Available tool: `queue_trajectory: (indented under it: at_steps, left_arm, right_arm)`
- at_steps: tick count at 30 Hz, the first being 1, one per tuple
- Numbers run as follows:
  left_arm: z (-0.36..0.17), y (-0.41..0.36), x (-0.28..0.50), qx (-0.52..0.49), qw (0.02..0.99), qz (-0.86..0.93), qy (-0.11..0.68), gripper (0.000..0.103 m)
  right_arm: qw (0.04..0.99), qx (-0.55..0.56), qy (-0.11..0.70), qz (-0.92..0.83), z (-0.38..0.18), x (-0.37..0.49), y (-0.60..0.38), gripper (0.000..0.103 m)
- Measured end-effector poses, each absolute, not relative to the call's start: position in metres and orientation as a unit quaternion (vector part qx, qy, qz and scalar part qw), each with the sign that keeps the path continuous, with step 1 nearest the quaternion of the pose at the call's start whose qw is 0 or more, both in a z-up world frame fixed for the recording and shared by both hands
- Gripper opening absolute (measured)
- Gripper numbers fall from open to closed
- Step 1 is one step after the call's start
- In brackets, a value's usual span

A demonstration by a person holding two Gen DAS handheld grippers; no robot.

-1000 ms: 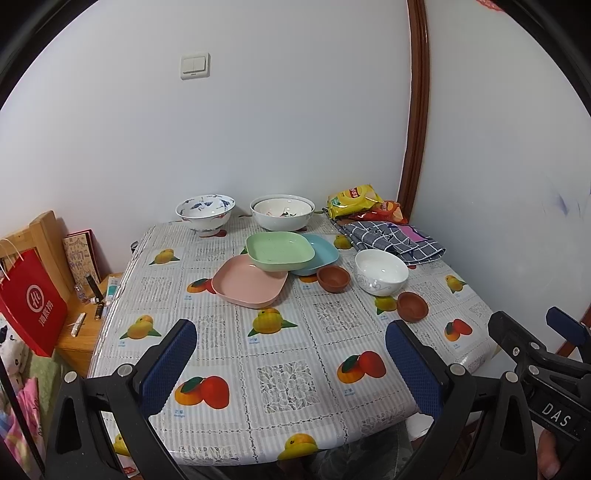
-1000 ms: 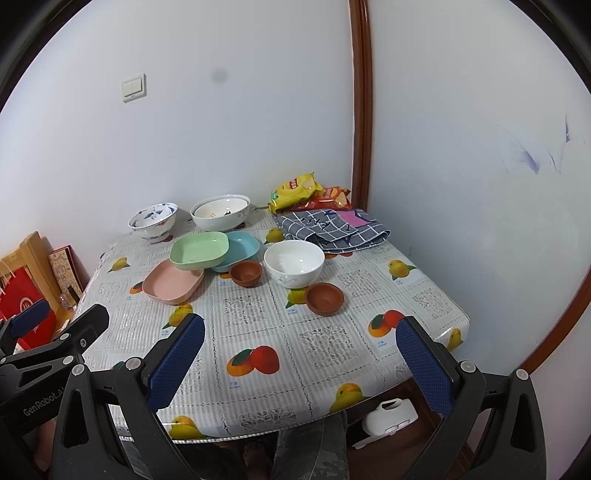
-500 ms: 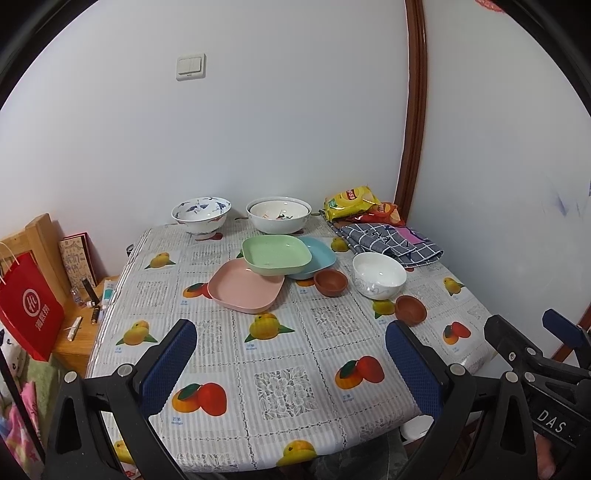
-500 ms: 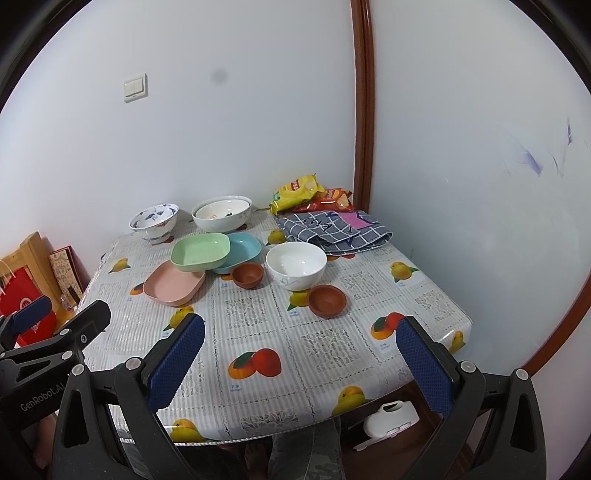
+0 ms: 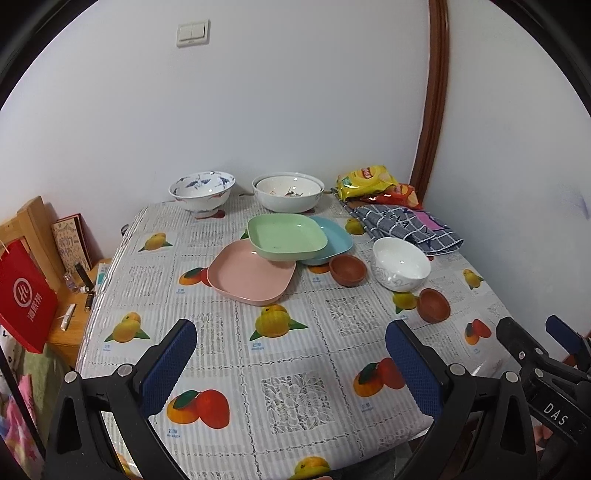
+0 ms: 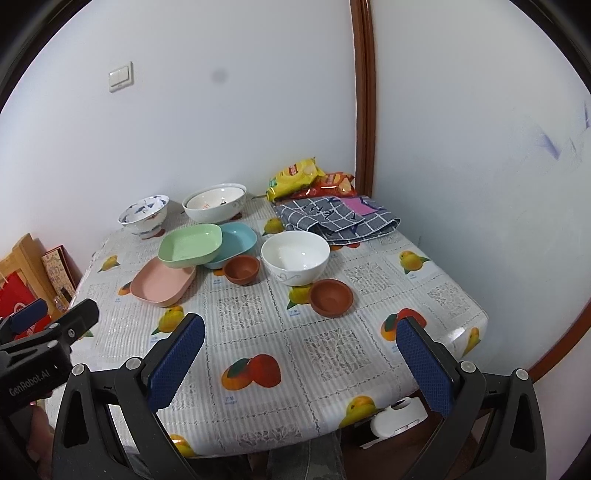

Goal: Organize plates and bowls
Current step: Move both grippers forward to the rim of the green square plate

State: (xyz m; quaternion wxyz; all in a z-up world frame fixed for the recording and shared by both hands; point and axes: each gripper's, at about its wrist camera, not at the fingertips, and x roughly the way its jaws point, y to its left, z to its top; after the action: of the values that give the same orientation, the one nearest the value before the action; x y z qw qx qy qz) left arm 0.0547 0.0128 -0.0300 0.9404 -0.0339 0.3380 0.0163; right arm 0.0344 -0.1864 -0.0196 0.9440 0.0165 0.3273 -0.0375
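I hold both grippers — left gripper (image 5: 291,363), right gripper (image 6: 301,360) — fingers wide apart and empty over the worktop's (image 6: 332,350) near edge, surveying the unsorted plates

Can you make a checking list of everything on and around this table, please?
Surface: table with a fruit-print cloth, near part bare.
Job's things: green plate resting on the pink plate and blue plate; white bowl; two brown bowls; patterned bowl; nested bowls at the back.
Clutter: snack bags, checked cloth.
Grippers: left gripper and right gripper both open, holding nothing.
Cables: nothing seen.
Surroundings: red bag, wall switch.
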Motion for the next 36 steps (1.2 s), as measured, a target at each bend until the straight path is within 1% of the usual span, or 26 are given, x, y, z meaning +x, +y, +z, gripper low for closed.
queue_trajectory:
  at_steps: [6, 9, 17, 20, 24, 28, 32, 34, 36]
  left_arm:
    - [-0.046, 0.03, 0.086, -0.04, 0.93, 0.022, 0.363, 0.103]
    - [-0.049, 0.038, 0.099, -0.039, 0.93, 0.023, 0.364, 0.102]
    - [-0.053, 0.054, 0.147, -0.039, 0.925, 0.038, 0.376, 0.102]
    - [-0.052, 0.061, 0.167, -0.042, 0.925, 0.04, 0.376, 0.102]
    - [-0.05, 0.069, 0.191, -0.053, 0.922, 0.033, 0.381, 0.099]
    - [-0.047, 0.076, 0.215, -0.058, 0.925, 0.04, 0.373, 0.098]
    - [-0.044, 0.078, 0.239, -0.053, 0.927, 0.04, 0.369, 0.098]
    - [-0.045, 0.075, 0.254, -0.042, 0.925, 0.04, 0.376, 0.098]
    - [-0.047, 0.077, 0.265, -0.042, 0.924, 0.039, 0.377, 0.098]
  right_arm:
    - [0.941, 0.015, 0.338, -0.026, -0.036, 0.067, -0.177, 0.098]
    - [0.937, 0.022, 0.349, -0.006, -0.042, 0.088, -0.168, 0.097]
    - [0.929, 0.016, 0.37, 0.024, -0.055, 0.142, -0.141, 0.097]
    - [0.93, 0.014, 0.367, 0.024, -0.055, 0.164, -0.134, 0.097]
    - [0.932, 0.005, 0.358, 0.052, -0.052, 0.191, -0.125, 0.097]
    - [0.933, -0.008, 0.356, 0.054, -0.049, 0.219, -0.117, 0.097]
    - [0.923, 0.004, 0.376, 0.081, -0.05, 0.252, -0.11, 0.097]
    - [0.924, -0.004, 0.374, 0.084, -0.053, 0.267, -0.104, 0.091]
    - [0.922, -0.029, 0.374, 0.092, -0.057, 0.282, -0.093, 0.087]
